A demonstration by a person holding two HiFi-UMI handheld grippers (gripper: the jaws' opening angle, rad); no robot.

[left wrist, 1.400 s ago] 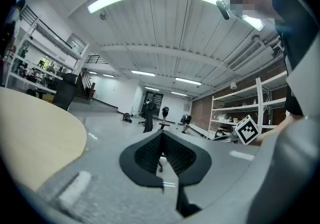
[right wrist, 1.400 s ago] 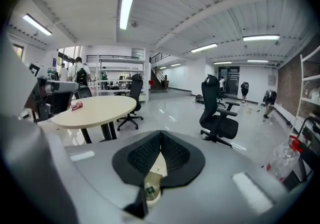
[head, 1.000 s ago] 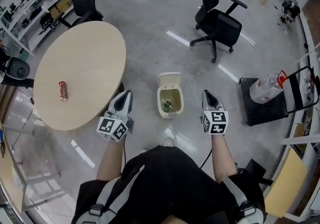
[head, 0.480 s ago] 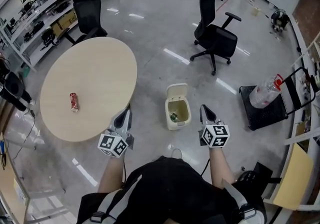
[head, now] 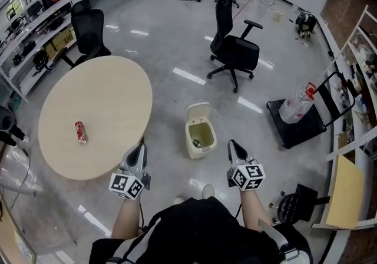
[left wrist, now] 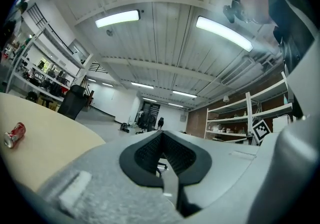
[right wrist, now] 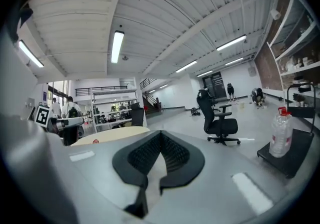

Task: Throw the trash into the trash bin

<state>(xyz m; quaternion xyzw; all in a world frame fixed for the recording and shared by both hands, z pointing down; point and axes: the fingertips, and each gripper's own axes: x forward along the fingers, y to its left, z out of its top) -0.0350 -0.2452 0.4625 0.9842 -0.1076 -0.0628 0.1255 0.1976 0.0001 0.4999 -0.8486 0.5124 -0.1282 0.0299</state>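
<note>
- Left gripper (head: 135, 157) and right gripper (head: 235, 152) are both pinched shut, empty.
- Red can (head: 80, 132) lies on the round table (head: 106, 98), well left of the left gripper; trash bin (head: 189, 146) sits ahead, between both.
- Can's on its side, so a clumsy grab could roll it away.

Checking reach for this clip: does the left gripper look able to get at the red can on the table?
Likely yes: the can lies alone on the table, nothing between it and the shut, empty left gripper by its edge.
</note>
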